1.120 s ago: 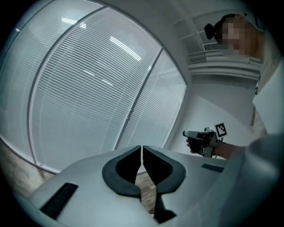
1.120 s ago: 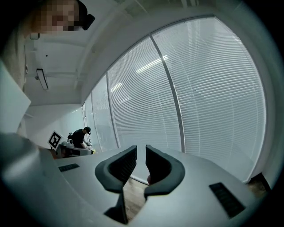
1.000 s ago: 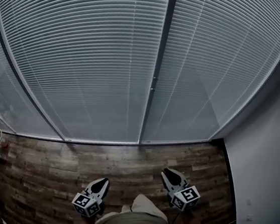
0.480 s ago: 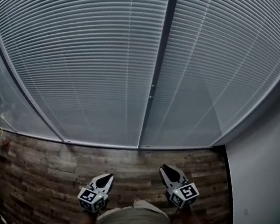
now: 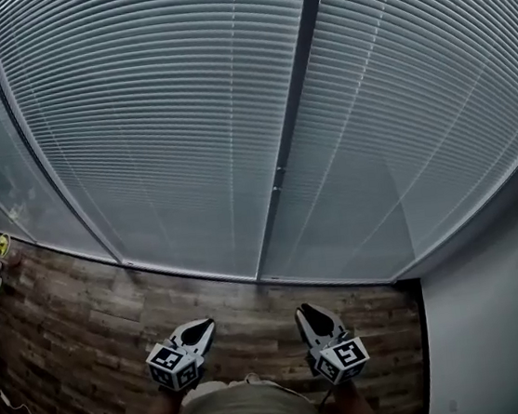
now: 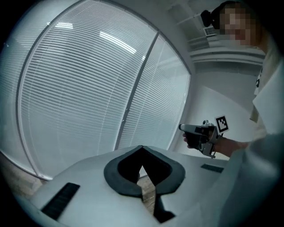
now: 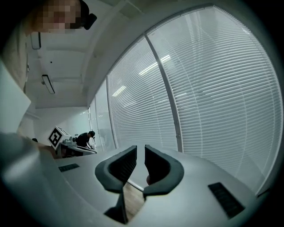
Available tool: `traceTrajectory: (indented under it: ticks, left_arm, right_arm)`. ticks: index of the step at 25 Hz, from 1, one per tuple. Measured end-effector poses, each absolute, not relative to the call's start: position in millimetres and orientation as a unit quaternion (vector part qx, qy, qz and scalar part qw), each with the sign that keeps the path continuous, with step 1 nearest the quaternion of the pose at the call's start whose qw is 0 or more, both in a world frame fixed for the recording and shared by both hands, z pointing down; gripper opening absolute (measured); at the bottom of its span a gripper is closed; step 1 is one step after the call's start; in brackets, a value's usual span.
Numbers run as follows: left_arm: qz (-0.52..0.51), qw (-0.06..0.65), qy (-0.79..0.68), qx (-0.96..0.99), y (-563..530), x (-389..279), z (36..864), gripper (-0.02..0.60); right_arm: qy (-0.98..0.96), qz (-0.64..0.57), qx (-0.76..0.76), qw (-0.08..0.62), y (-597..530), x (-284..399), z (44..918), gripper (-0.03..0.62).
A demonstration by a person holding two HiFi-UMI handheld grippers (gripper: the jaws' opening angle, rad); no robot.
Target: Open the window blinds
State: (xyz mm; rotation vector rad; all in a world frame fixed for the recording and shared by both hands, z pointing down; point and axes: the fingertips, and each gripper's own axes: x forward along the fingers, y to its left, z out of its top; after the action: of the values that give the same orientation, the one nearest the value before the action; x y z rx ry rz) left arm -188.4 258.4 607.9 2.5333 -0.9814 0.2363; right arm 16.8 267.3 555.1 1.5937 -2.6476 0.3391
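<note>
The left tool (image 5: 202,326) and right tool (image 5: 307,312) are both closed and empty, facing the lowered blinds (image 5: 173,118).

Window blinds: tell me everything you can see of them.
The window blinds are pale grey horizontal slats, seemingly plastic or metal, turned shut and lowered to bottom rails above the wooden floor. They hang in separate panels split by dark vertical frame posts, with thin cords running down through the slats. Nothing touches them; the left gripper and right gripper are apart from them.

pale slatted window blinds (image 5: 173,118), fully lowered, slats seemingly closed, two panels
</note>
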Motion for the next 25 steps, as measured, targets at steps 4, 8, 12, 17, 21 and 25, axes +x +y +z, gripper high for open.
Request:
traceTrajectory:
  ticks: [4, 8, 12, 17, 21, 25]
  left_arm:
    - [0.080, 0.255, -0.373, 0.889, 271.0, -198.1, 612.7, 0.005]
    - [0.075, 0.284, -0.364, 0.884, 285.1, -192.9, 613.0, 0.005]
    - [0.082, 0.270, -0.360, 0.889, 288.6, -184.1, 616.8, 0.005]
    - [0.075, 0.269, -0.352, 0.893, 272.7, -167.1, 624.6, 0.005]
    - [0.076, 0.259, -0.333, 0.904, 268.9, -154.3, 630.2, 0.005]
    - [0.079, 0.241, -0.306, 0.918, 258.8, -146.8, 625.8, 0.005]
  right_arm:
    - [-0.854, 0.103, 0.510, 0.019, 278.3, 24.1, 547.5, 0.058]
    - [-0.850, 0.108, 0.516, 0.014, 289.6, 34.3, 541.0, 0.058]
    - [-0.844, 0.117, 0.523, 0.013, 301.4, 43.6, 553.2, 0.058]
    - [-0.839, 0.118, 0.531, 0.008, 298.0, 52.2, 555.8, 0.058]
    - [-0.839, 0.120, 0.529, -0.044, 303.2, 56.7, 549.4, 0.058]
    - [-0.827, 0.126, 0.546, -0.044, 294.8, 56.5, 555.8, 0.058]
